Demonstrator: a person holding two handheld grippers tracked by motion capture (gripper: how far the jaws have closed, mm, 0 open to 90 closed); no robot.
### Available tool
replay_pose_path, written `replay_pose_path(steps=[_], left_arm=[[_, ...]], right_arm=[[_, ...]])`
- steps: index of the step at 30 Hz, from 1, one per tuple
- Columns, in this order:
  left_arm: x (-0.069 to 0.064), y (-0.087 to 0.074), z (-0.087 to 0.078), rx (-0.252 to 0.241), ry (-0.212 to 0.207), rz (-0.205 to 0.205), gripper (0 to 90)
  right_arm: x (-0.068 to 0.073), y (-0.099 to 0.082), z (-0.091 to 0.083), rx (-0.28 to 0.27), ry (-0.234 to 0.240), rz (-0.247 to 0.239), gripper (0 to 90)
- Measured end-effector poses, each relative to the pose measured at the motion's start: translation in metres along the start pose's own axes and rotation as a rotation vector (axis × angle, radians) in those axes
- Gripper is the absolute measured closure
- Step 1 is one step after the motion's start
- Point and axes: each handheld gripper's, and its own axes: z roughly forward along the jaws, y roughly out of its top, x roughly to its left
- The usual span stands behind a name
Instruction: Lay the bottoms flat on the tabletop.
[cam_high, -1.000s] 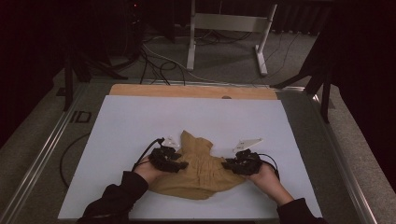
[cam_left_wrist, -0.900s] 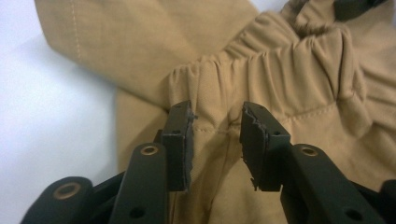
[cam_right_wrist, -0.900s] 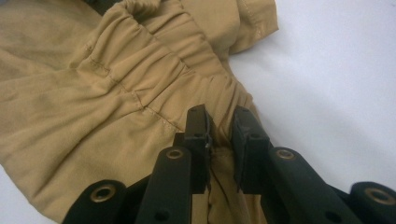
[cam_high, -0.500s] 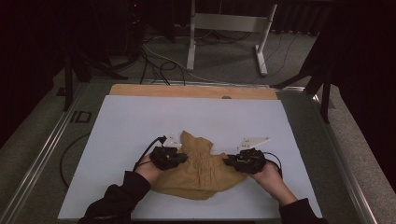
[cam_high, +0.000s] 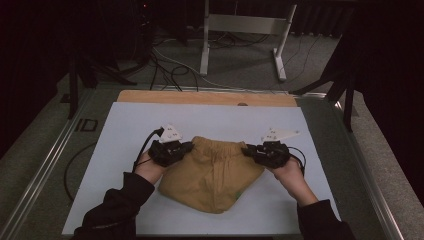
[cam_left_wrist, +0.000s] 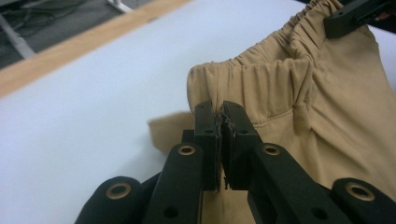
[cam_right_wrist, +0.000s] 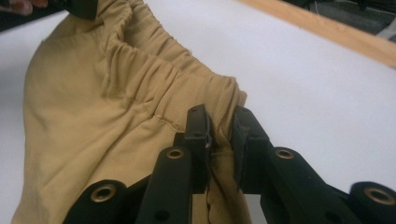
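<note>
High view: a person's two forearms in dark sleeves come in from the bottom edge, each hand holding a gripper over a desk (cam_high: 125, 125) covered by a pale sheet.
Shorts: a pair of tan shorts (cam_high: 215, 172) with an elastic waistband hangs between the two grippers near the middle of the sheet; its waistband is raised and stretched between them, and its lower part rests on the sheet toward the person.
Left gripper: the left gripper (cam_high: 186, 148) is at the waistband's left end, with the left hand (cam_high: 149, 167) behind it.
Left jaws: in the left gripper view the left gripper (cam_left_wrist: 219, 114) has its jaws pressed almost together, with the gathered corner of the shorts (cam_left_wrist: 327, 107) pinched between the pads; they have just been closing on that fabric.
Right gripper: the right gripper (cam_high: 248, 150) is at the waistband's right end, with the right hand (cam_high: 290, 172) behind it.
Right jaws: in the right gripper view the right gripper (cam_right_wrist: 219, 121) has its jaws a little apart, with a thick fold of the shorts (cam_right_wrist: 93, 116) at the waistband's end clamped between them.
Other gripper seen: a black tip of the other gripper grips the far end of the waistband at the top edge of each gripper view.
Desk edge: a wooden strip (cam_high: 200, 96) runs along the far side of the sheet.
Floor: cables (cam_high: 170, 67) and a metal stand (cam_high: 245, 25) lie beyond the desk.
</note>
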Motion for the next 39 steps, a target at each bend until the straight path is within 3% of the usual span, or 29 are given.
replay_pose_path(steps=[1, 2, 7, 8, 9, 10, 11, 14, 15, 16, 19, 22, 23, 24, 25, 26, 27, 28, 29, 32, 33, 38, 39], left_arm=[[0.008, 0.006, 0.002, 0.0, 0.023, 0.006, 86.2], [0.008, 0.006, 0.002, 0.0, 0.023, 0.006, 86.3], [0.037, 0.024, 0.018, -0.02, 0.087, -0.031, 86.2], [0.037, 0.024, 0.018, -0.02, 0.087, -0.031, 86.2], [0.049, 0.032, 0.025, -0.022, 0.107, -0.037, 86.2], [0.049, 0.032, 0.025, -0.022, 0.107, -0.037, 86.1], [0.06, 0.041, 0.034, -0.026, 0.133, -0.049, 86.1], [0.069, 0.049, 0.042, -0.023, 0.165, -0.047, 86.0], [0.076, 0.057, 0.05, -0.021, 0.185, -0.051, 86.0], [0.076, 0.057, 0.05, -0.021, 0.185, -0.051, 85.9], [0.09, 0.072, 0.063, -0.02, 0.234, -0.057, 85.9], [0.097, 0.079, 0.07, -0.023, 0.244, -0.072, 85.0], [0.103, 0.08, 0.079, -0.001, 0.216, -0.094, 74.3], [0.103, 0.08, 0.079, -0.001, 0.216, -0.094, 59.1], [0.104, 0.076, 0.088, 0.026, 0.24, -0.125, 42.3], [0.104, 0.076, 0.088, 0.026, 0.24, -0.125, 34.9], [0.105, 0.071, 0.092, 0.035, 0.208, -0.153, 24.0], [0.105, 0.071, 0.092, 0.035, 0.208, -0.153, 18.5], [0.104, 0.065, 0.092, 0.048, 0.169, -0.142, 13.2], [0.102, 0.06, 0.089, 0.037, 0.147, -0.142, 9.2], [0.1, 0.057, 0.086, 0.033, 0.129, -0.138, 7.2], [0.094, 0.049, 0.075, 0.022, 0.11, -0.121, 4.2], [0.092, 0.045, 0.069, 0.016, 0.092, -0.119, 3.6]], right_arm=[[-0.006, 0.008, 0.007, -0.012, -0.009, 0.016, 78.5], [-0.006, 0.008, 0.007, -0.012, -0.009, 0.016, 78.5], [-0.029, 0.031, 0.034, -0.032, -0.047, 0.047, 78.3], [-0.033, 0.035, 0.039, -0.032, -0.056, 0.054, 78.2], [-0.039, 0.041, 0.046, -0.027, -0.077, 0.058, 78.0], [-0.039, 0.041, 0.046, -0.027, -0.077, 0.058, 78.0], [-0.049, 0.05, 0.056, -0.029, -0.106, 0.086, 77.8], [-0.058, 0.06, 0.065, -0.027, -0.143, 0.104, 77.6], [-0.068, 0.071, 0.075, -0.02, -0.189, 0.125, 77.5], [-0.068, 0.071, 0.075, -0.02, -0.189, 0.125, 77.5], [-0.082, 0.087, 0.088, -0.002, -0.263, 0.129, 77.6], [-0.089, 0.093, 0.092, -0.018, -0.285, 0.169, 75.5], [-0.094, 0.095, 0.097, -0.012, -0.299, 0.188, 61.8], [-0.094, 0.095, 0.097, -0.012, -0.299, 0.188, 61.8], [-0.098, 0.094, 0.101, -0.027, -0.255, 0.232, 36.8], [-0.098, 0.094, 0.101, -0.027, -0.255, 0.232, 36.8], [-0.096, 0.091, 0.103, -0.025, -0.248, 0.229, 18.4], [-0.096, 0.091, 0.103, -0.025, -0.248, 0.229, 18.4], [-0.093, 0.087, 0.103, -0.018, -0.207, 0.199, 10.1], [-0.09, 0.082, 0.1, -0.023, -0.196, 0.189, 9.2], [-0.088, 0.079, 0.096, -0.031, -0.166, 0.185, 9.2], [-0.079, 0.072, 0.088, -0.039, -0.139, 0.166, 9.3], [-0.074, 0.069, 0.084, -0.038, -0.137, 0.14, 9.3]])
